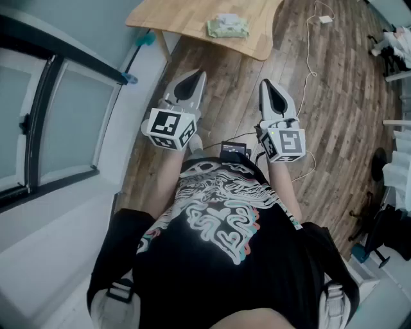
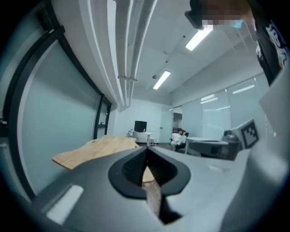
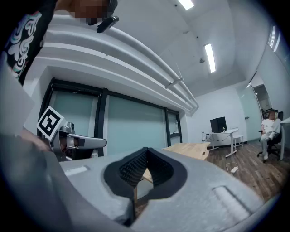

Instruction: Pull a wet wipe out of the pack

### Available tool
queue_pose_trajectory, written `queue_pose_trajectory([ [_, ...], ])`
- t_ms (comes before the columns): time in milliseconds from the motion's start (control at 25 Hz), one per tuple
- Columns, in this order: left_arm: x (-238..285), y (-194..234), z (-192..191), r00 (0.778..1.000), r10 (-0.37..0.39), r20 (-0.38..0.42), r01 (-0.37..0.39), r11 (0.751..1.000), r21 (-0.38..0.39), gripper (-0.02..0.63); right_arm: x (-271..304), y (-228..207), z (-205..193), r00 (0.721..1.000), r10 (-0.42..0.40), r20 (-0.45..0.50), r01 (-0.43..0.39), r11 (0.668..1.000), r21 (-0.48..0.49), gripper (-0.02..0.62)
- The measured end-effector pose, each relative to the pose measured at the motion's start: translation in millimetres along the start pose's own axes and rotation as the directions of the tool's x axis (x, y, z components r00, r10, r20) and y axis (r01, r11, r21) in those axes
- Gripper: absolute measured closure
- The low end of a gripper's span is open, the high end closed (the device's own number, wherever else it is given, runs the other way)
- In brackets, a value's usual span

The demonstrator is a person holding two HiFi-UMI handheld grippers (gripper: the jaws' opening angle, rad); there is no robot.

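the wet wipe pack (image 1: 227, 26) is a flat, soft, pale green packet with a lighter patch on top. it lies on the far wooden table (image 1: 186, 16), near its right end, well apart from both grippers. its print is too small to read.

the left gripper (image 1: 192, 80) and right gripper (image 1: 271, 93) are held level in front of the person's chest and point toward the table. each has its jaws pressed together with nothing between the pads.

a stretch of plank floor (image 1: 231, 96) lies between the grippers and the table. to the left stands a glass wall (image 1: 45, 122) with dark frames. a white cable (image 1: 310, 64) trails over the floor at the right to a small white plug (image 1: 325, 20). a black box (image 1: 234, 151) sits at the person's waist.

the table's far edge is cut off by the frame. both gripper views see the tabletop almost edge-on, so the pack does not show there. chairs at the far right are partly cut off.
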State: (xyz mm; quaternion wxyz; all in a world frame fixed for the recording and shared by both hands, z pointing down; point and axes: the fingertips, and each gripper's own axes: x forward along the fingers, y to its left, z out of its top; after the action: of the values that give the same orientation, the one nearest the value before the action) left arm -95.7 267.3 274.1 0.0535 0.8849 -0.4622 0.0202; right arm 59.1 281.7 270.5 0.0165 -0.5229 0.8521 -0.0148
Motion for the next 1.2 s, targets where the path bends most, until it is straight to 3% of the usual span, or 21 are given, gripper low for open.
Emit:
queue_pose_trajectory([
  [120, -5.6, -15.9, 0.8, 1.000, 0.003, -0.006, -0.003, 0.999, 0.044, 0.618, -13.7, -2.2, 0.0, 1.000, 0.005, -0.003, -0.005, 1.000, 0.007, 0.597],
  [480, -13.1, -36.6, -9.9, 1.000, 0.019, -0.010, -0.018, 0.999, 0.042, 0.618, -43.3, -7.3, 2.3, 1.000, 0.003, 0.013, -0.003, 1.000, -0.002, 0.597],
  [1200, 5.0, -29.0, -9.0, 0.999, 0.046, 0.000, -0.046, 0.999, 0.016, 0.618, -39.8, -34.7, 0.1, 1.000, -0.012, 0.008, 0.012, 1.000, 0.004, 0.597],
])
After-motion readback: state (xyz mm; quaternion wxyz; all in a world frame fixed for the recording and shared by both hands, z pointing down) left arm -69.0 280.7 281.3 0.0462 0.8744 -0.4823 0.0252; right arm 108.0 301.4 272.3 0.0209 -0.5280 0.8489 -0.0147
